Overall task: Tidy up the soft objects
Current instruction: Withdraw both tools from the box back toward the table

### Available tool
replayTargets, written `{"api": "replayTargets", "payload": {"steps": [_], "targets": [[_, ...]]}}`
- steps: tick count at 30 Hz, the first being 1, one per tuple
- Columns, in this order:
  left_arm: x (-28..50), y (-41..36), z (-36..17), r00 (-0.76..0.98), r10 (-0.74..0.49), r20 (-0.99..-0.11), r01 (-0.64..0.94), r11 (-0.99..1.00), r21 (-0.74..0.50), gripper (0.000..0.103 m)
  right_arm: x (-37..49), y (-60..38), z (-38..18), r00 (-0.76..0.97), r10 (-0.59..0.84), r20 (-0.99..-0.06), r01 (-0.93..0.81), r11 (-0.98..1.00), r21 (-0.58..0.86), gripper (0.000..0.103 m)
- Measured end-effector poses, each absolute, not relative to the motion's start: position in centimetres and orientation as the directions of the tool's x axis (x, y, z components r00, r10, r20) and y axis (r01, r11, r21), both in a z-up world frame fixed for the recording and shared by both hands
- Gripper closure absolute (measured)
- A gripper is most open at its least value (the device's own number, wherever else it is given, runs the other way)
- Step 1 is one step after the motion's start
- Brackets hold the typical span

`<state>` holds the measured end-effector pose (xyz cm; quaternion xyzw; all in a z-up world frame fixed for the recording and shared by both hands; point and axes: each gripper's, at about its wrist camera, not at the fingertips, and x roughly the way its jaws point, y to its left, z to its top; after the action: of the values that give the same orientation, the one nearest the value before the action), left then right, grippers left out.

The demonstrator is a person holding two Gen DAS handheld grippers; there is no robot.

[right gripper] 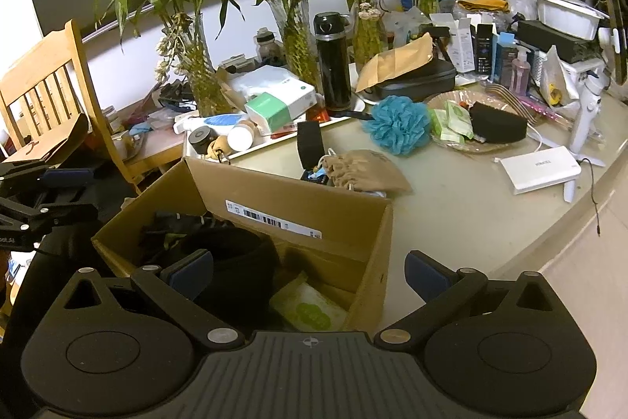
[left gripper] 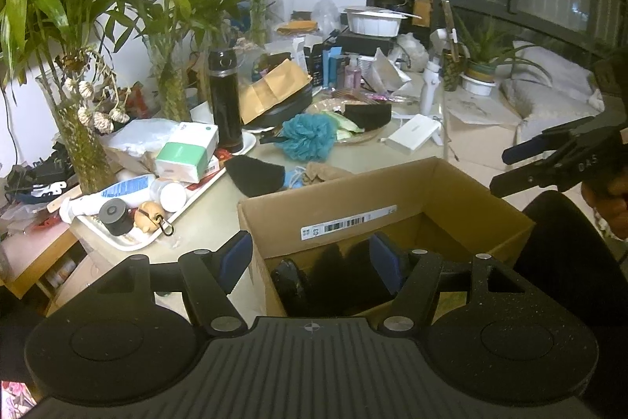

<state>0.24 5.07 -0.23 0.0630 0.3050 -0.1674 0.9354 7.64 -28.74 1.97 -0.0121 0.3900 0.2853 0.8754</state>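
**Soft objects: choosing the next pick**

Soft objects still wait beyond the cardboard box [right gripper: 298, 218]: the tan drawstring pouch [right gripper: 365, 169] just behind it and the blue bath pouf [right gripper: 396, 124] farther back. Our left gripper [left gripper: 312, 262] and right gripper [right gripper: 310, 275] both hang parted and empty over the box. We judge the pouch easiest; pinch its bulk, not the cord.

Both views are taken from just behind each claw, angled downward and close over the open brown cardboard box [left gripper: 392, 218] [right gripper: 274, 211]. The cluttered pale counter [left gripper: 219, 214] [right gripper: 463, 207], the teal mesh bath sponge [left gripper: 310, 136] [right gripper: 396, 124] and the tall black flask [left gripper: 225, 101] [right gripper: 333, 65] are shared.
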Motion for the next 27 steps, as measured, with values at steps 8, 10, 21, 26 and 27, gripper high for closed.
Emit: {"api": "replayTargets", "payload": {"steps": [8,10,21,26,27], "targets": [[0.3,5.2,-0.3,0.76,-0.268,-0.592,0.344,0.939,0.015,0.037,7.7,-28.7,1.8,0.533,0.487,-0.692,-0.502,0.841,0.205,0.0],[0.3,5.3,-0.3,0.76,-0.266,-0.593,0.34,0.94,0.015,0.037,7.7,-28.8,1.7,0.532,0.486,-0.693,-0.501,0.841,0.204,0.0],[1.3,6.0,-0.7,0.755,-0.252,-0.605,0.315,0.949,-0.003,0.037,8.4,-29.0,1.2,0.536,0.474,-0.699,-0.48,0.852,0.209,0.0],[1.7,6.0,-0.7,0.755,-0.247,-0.607,0.31,0.951,-0.001,0.037,8.9,-29.0,1.0,0.536,0.469,-0.702,-0.473,0.856,0.21,0.0],[1.8,6.0,-0.7,0.755,-0.246,-0.607,0.31,0.951,0.0,0.037,9.0,-29.0,0.9,0.537,0.468,-0.702,-0.471,0.857,0.211,0.0]]}}
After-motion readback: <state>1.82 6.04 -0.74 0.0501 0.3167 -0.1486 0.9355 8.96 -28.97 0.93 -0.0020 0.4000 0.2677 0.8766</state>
